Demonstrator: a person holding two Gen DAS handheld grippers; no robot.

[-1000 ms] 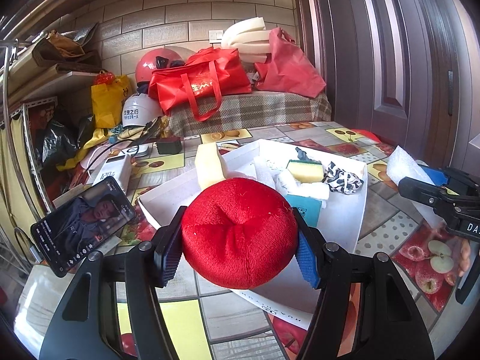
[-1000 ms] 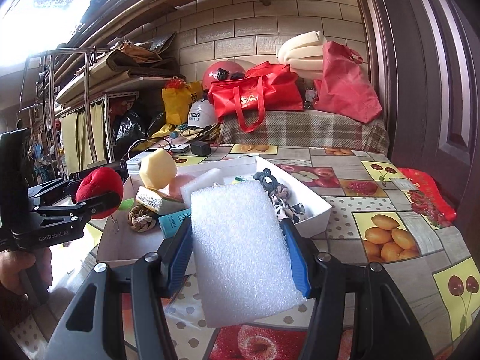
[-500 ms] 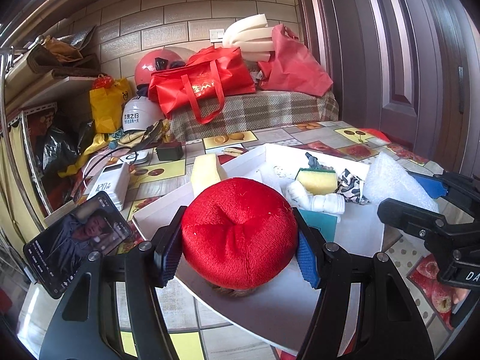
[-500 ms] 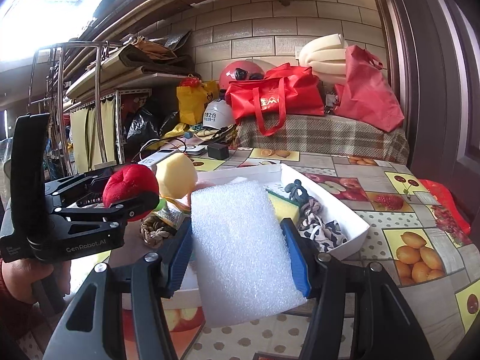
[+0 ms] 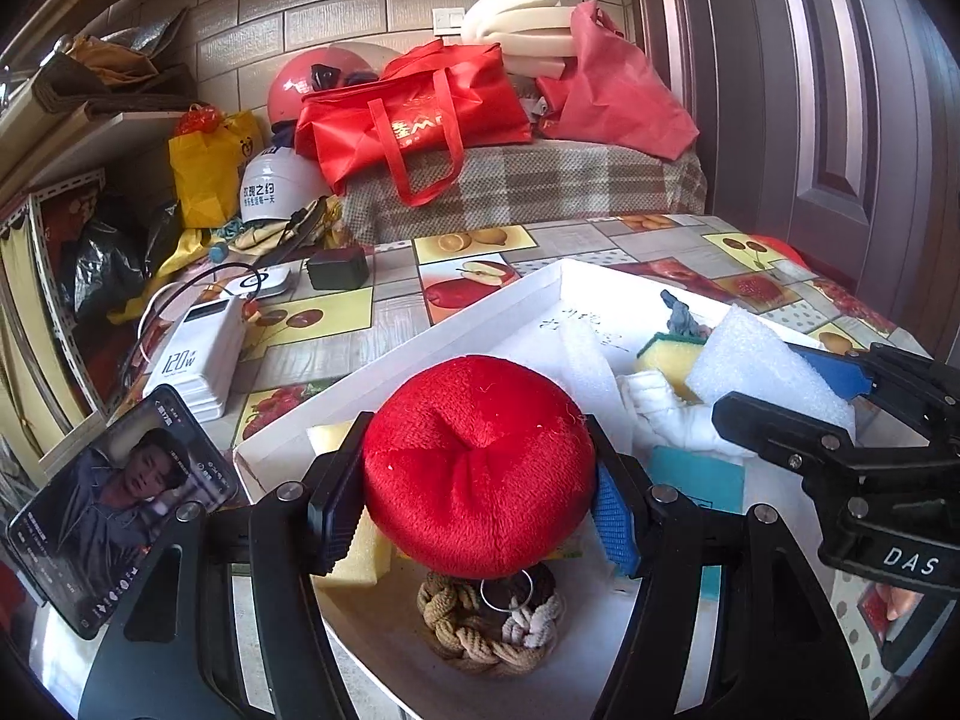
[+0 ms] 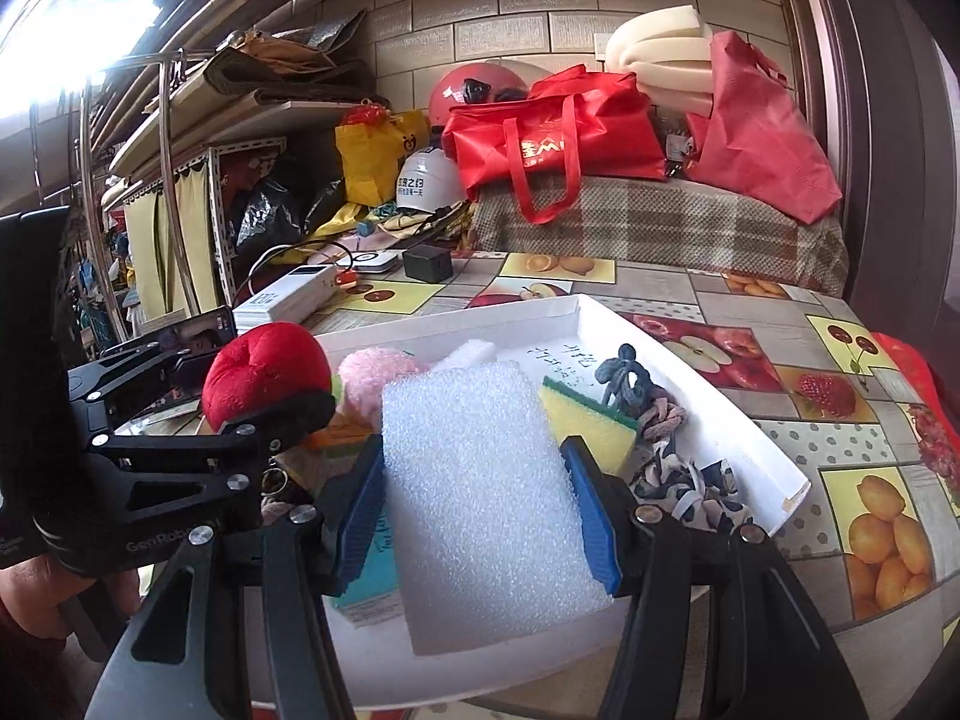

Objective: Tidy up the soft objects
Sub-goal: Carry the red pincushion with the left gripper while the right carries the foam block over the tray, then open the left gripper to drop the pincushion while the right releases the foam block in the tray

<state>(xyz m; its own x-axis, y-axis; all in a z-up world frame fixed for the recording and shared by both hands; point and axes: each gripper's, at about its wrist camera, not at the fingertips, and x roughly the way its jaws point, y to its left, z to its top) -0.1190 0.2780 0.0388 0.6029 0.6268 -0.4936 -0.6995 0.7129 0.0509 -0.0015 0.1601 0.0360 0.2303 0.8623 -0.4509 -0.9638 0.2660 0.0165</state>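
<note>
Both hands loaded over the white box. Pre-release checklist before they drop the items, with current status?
1. Left gripper shut on red plush ball: ok.
2. Right gripper shut on white foam block: ok.
3. Ball above white box interior: ok; knotted rope toy and yellow sponge block lie right under it.
4. Foam block above the box: ok; teal carton lies beneath its left edge.
5. Grippers apart from each other: ok, a gap shows in both views.
6. Bare box floor under each item: cannot tell, the held items hide it.

black grippers (image 5: 480, 516); blue-padded jaws (screwed)
</note>
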